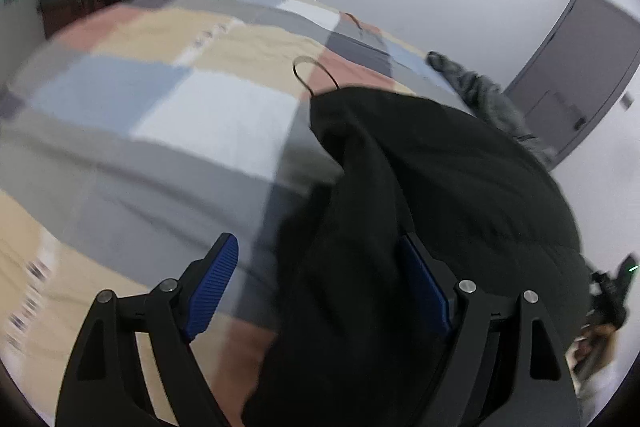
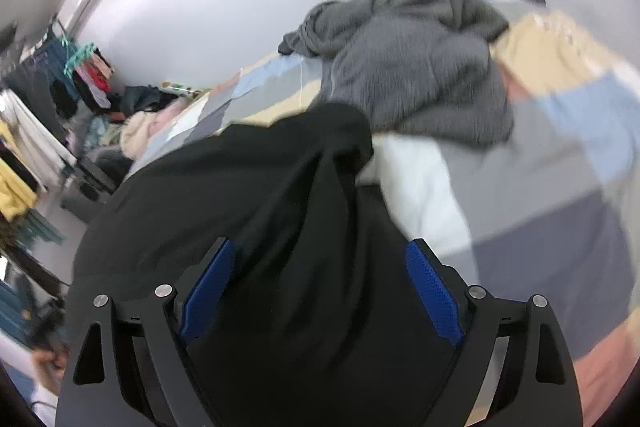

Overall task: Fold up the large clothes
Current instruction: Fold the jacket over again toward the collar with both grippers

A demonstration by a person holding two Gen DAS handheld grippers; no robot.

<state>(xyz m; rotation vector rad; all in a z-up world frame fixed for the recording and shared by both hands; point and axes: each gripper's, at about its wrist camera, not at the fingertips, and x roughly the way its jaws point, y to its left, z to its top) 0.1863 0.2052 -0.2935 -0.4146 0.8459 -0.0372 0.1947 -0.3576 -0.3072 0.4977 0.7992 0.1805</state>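
Patchwork bed (image 1: 168, 115) backdrop; left gripper (image 1: 320, 287) and right gripper (image 2: 320, 287) spread around black garment (image 1: 420, 187), not pinching; likely laying-out step; next needs closing on edges.

Left tool (image 1: 316, 259) jaws spread wide; right tool (image 2: 320, 263) likewise (both 2-fingered, blue pads).

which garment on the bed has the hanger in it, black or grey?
The black garment: a thin wire hanger hook sticks out of its top edge in the left wrist view. The grey knit sweater lies crumpled farther back on the patchwork bedspread, no hanger visible.
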